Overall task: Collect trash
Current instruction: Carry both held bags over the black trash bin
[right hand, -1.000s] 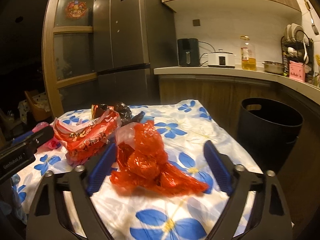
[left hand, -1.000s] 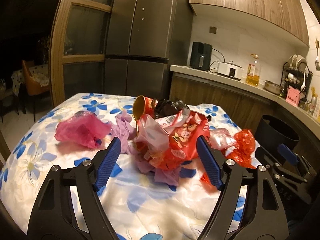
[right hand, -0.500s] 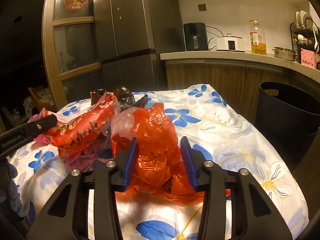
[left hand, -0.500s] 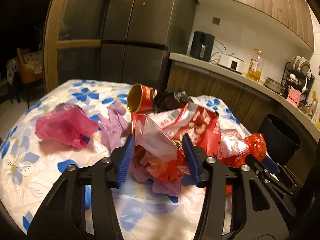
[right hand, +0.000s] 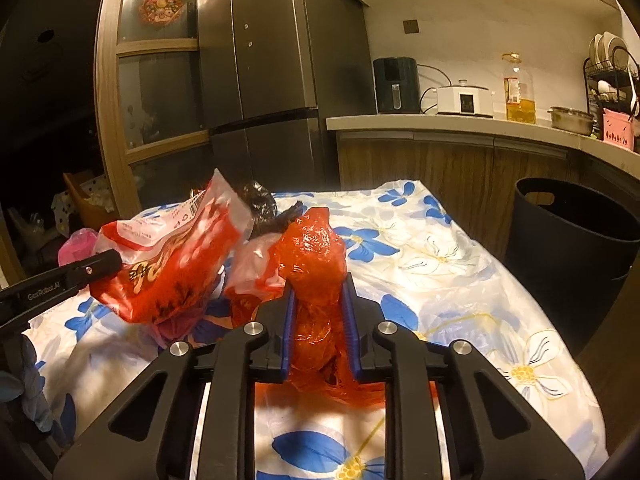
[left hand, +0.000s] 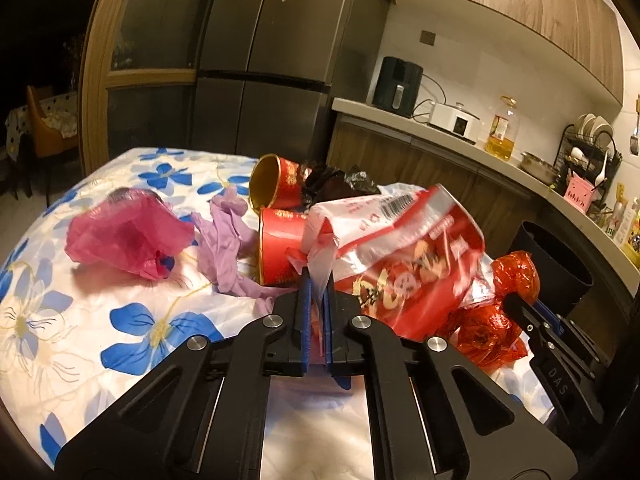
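Note:
My left gripper is shut on the clear torn edge of a red-and-white snack bag, which hangs lifted off the flowered tablecloth. The same snack bag shows at the left of the right wrist view. My right gripper has its jaws closing, and its blue pads press both sides of a crumpled red plastic bag that stands up between them on the cloth. That red plastic bag sits just right of the snack bag.
On the cloth lie a pink plastic bag, a purple glove, two red paper cups on their sides and black crumpled plastic. A black bin stands on the floor off the table's right edge, before the kitchen counter.
Both grippers have gone from wide open to closed, the left on the snack bag's edge and the right around the red plastic bag. The snack bag has lifted and shifted right.

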`<action>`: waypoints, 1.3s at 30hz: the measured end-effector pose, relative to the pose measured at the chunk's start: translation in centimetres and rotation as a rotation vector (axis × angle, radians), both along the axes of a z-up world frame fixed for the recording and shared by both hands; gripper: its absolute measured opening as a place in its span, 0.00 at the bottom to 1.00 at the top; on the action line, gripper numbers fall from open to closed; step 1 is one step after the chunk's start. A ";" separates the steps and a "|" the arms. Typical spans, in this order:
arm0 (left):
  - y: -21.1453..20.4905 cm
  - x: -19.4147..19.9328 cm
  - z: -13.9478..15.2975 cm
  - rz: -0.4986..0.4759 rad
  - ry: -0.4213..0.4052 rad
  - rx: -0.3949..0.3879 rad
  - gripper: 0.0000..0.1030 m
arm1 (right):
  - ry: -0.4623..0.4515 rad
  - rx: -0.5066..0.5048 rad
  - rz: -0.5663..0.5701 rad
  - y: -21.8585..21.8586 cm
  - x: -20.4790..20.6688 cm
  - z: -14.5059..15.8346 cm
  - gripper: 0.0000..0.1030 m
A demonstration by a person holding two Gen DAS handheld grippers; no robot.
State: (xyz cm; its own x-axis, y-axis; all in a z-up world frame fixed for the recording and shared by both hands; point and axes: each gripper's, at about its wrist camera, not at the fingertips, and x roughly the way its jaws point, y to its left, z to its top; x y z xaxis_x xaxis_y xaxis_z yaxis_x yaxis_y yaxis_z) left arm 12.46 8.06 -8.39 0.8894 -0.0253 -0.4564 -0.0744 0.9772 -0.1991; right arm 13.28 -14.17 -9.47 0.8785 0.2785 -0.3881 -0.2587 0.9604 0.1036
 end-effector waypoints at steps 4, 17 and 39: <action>0.0 -1.1 1.1 0.005 -0.036 0.005 0.02 | -0.025 -0.002 -0.014 -0.7 -0.9 0.8 0.21; -1.5 -3.4 5.5 0.000 -0.148 0.007 0.02 | -0.084 0.033 -0.062 -4.3 -3.1 3.6 0.20; -18.2 5.5 10.0 -0.293 -0.246 0.004 0.02 | -0.242 0.046 -0.407 -17.7 -1.4 8.6 0.19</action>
State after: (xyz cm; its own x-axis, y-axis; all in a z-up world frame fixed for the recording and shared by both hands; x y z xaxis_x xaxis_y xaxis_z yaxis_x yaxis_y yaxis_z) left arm 17.98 -10.12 1.59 0.9278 -0.2934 -0.2303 0.2578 0.9507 -0.1726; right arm 11.86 -31.90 -0.83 0.9835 -0.0952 -0.1540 0.1160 0.9844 0.1320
